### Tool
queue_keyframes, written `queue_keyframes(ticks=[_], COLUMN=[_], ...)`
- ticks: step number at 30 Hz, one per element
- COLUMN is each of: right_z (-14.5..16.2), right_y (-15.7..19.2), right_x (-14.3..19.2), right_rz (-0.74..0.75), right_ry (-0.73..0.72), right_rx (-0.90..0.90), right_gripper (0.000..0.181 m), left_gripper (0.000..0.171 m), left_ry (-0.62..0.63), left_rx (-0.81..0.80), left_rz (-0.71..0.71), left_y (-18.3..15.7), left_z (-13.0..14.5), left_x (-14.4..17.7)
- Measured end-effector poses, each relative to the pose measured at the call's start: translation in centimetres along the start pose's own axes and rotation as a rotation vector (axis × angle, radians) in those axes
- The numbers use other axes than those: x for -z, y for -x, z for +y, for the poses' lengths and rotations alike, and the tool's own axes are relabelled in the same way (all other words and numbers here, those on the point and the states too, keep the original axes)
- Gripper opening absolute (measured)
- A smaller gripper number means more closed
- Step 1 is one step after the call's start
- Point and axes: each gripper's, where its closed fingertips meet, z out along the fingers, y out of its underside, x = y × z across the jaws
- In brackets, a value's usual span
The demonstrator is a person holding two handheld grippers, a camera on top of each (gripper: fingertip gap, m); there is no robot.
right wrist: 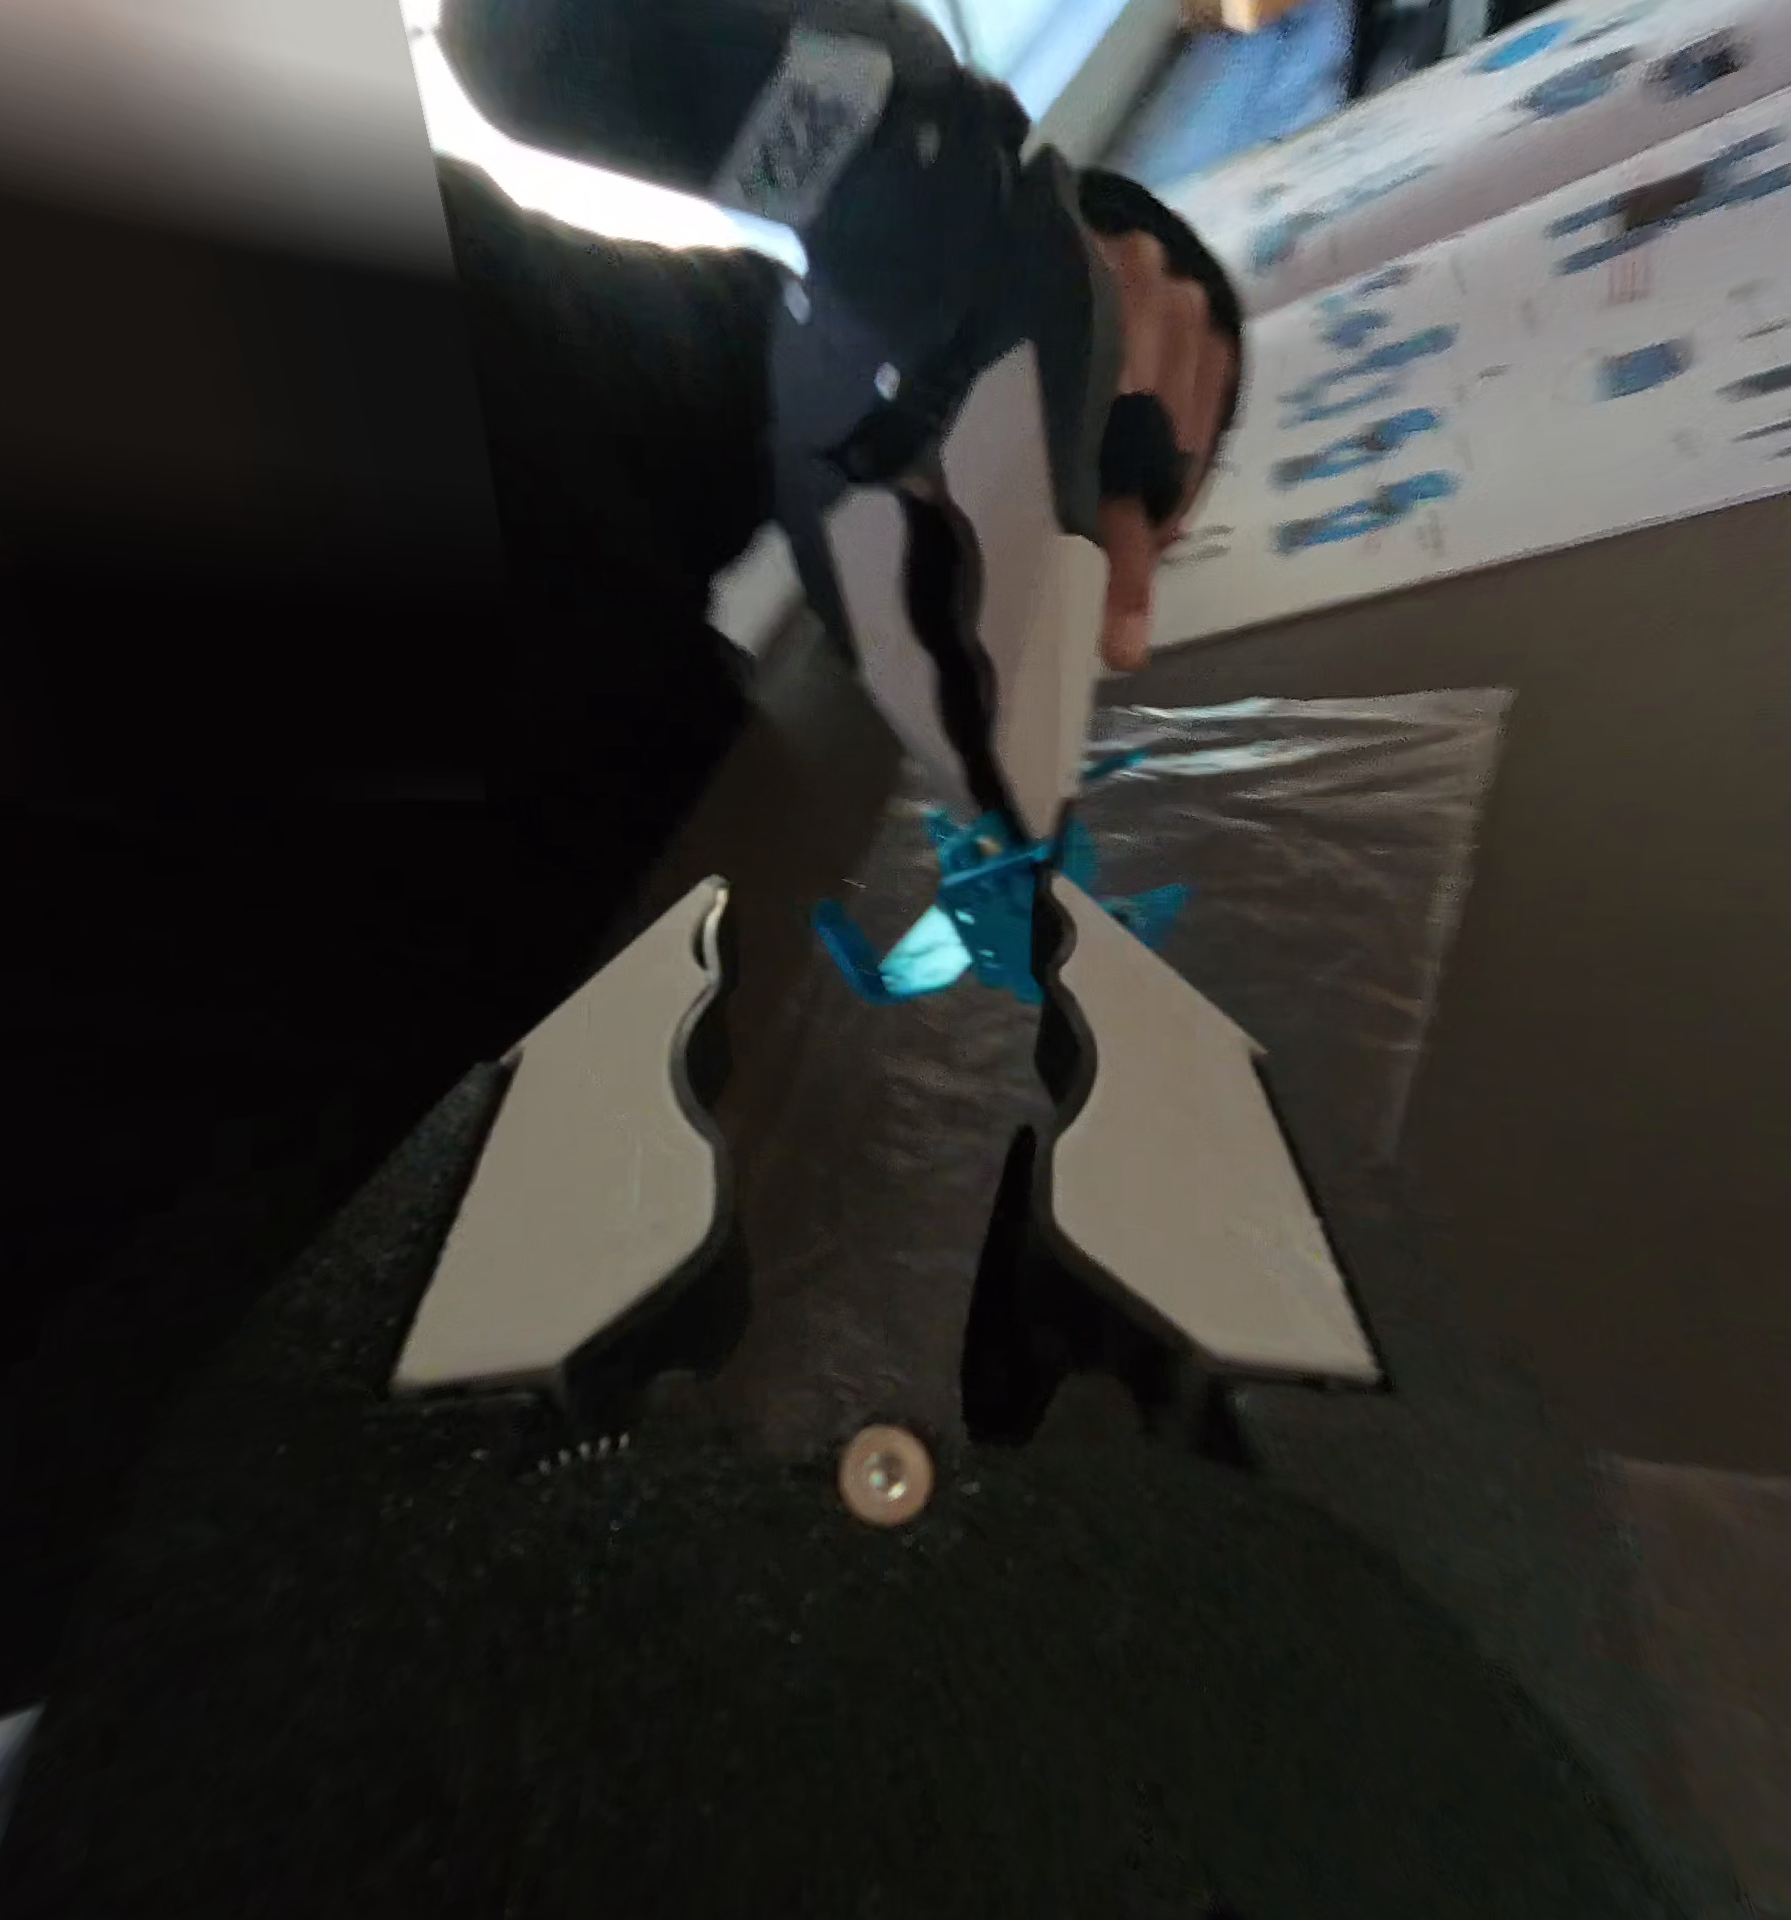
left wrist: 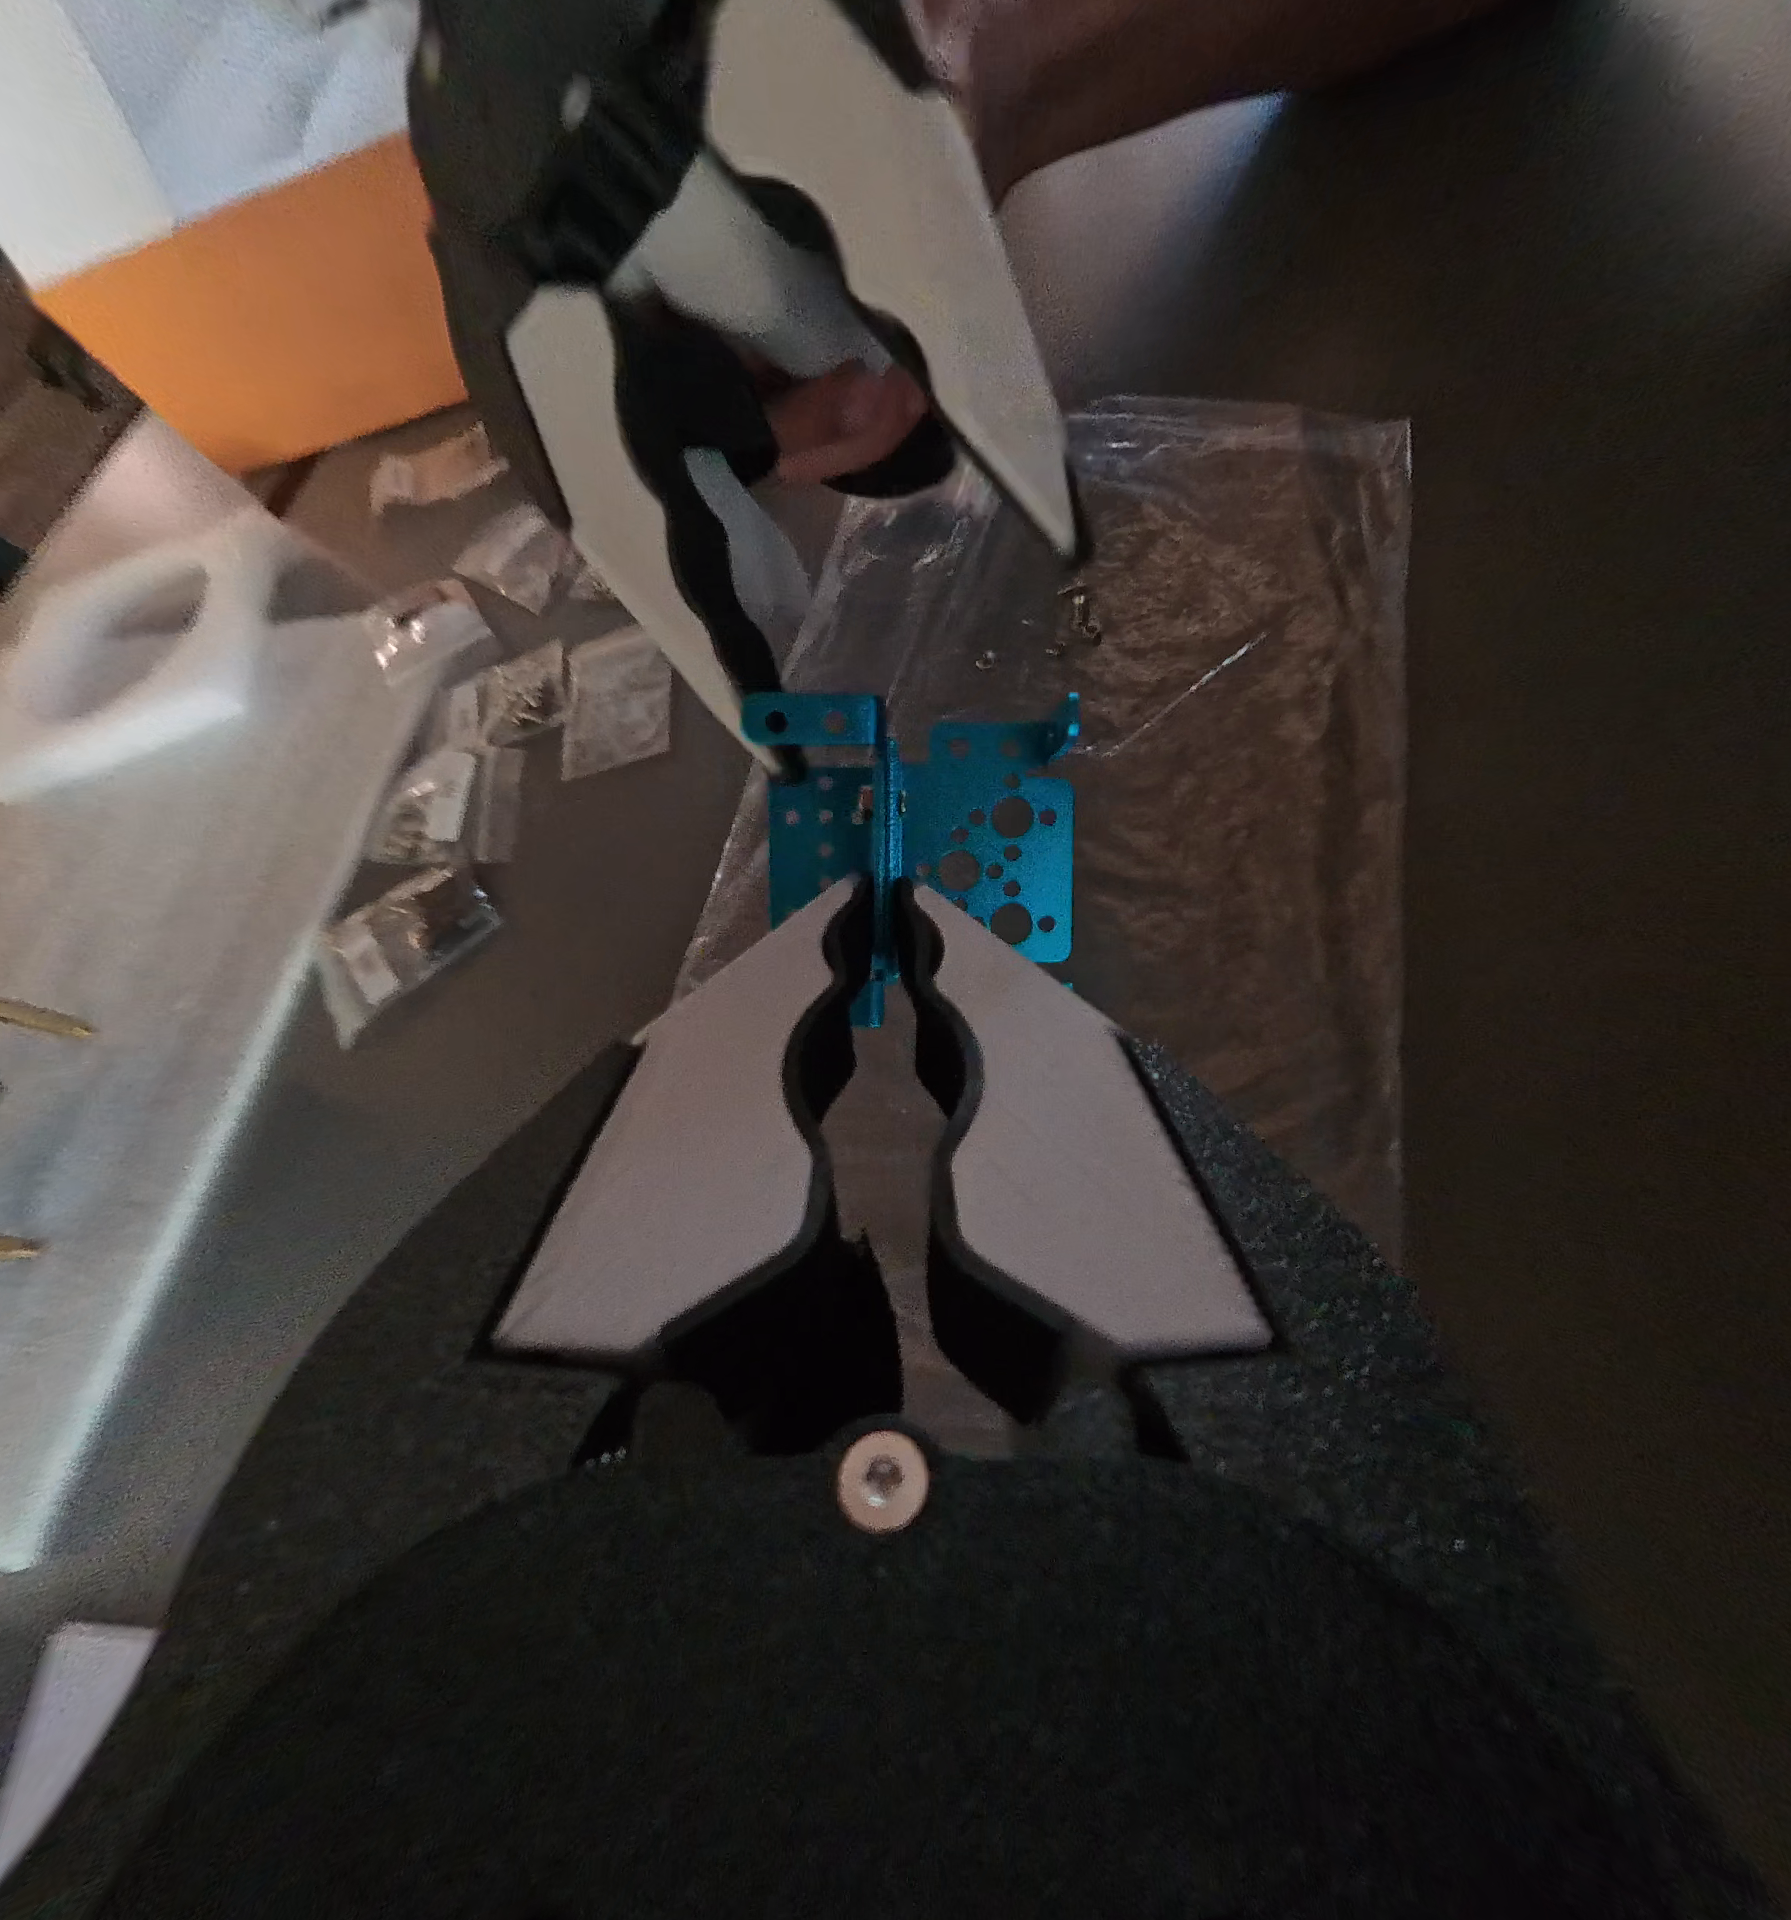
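Observation:
A blue metal bracket (left wrist: 984,842) with many round holes stands on a clear plastic sheet (left wrist: 1265,727). My left gripper (left wrist: 886,896) is shut on the bracket's upright middle fin. My right gripper (left wrist: 922,665) comes in from the far side with its jaws open. One of its fingertips (left wrist: 775,764) touches the bracket's top left corner, and the other hangs over the sheet. In the right wrist view, my right gripper (right wrist: 891,894) is open around the bracket (right wrist: 984,914). The left gripper (right wrist: 1026,816) pinches the bracket from above, held by a hand.
Loose small screws (left wrist: 1078,613) lie on the plastic sheet (right wrist: 1338,831). Small clear bags of hardware (left wrist: 517,727) are scattered to the left, beside a white foam block (left wrist: 143,831) and an orange box (left wrist: 247,312). Printed sheets (right wrist: 1493,364) lie at the table's far side.

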Motion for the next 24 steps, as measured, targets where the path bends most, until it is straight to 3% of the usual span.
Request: queue_keyframes(ticks=[4, 10, 19, 24], right_z=[0.2, -0.3, -0.7, -0.9], right_y=[-1.9, -2.6, -4.1, -3.9], right_x=[0.0, -0.2, 0.1, 0.1], right_rz=[0.287, 0.398, 0.607, 0.497], right_ry=[0.124, 0.104, 0.138, 0.068], right_rx=[0.251, 0.350, 0.486, 0.341], right_gripper=[0.049, 0.032, 0.036, 0.043], left_gripper=[0.003, 0.003, 0.004, 0.004], left_ry=[0.012, 0.011, 0.013, 0.007], left_rx=[0.112, 0.160, 0.180, 0.040], left_rz=[0.026, 0.041, -0.018, -0.090], left_y=[0.1, -0.2, 0.6, 0.5], left_z=[0.4, 0.0, -0.3, -0.8], left_x=[-0.4, -0.4, -0.3, 0.0])
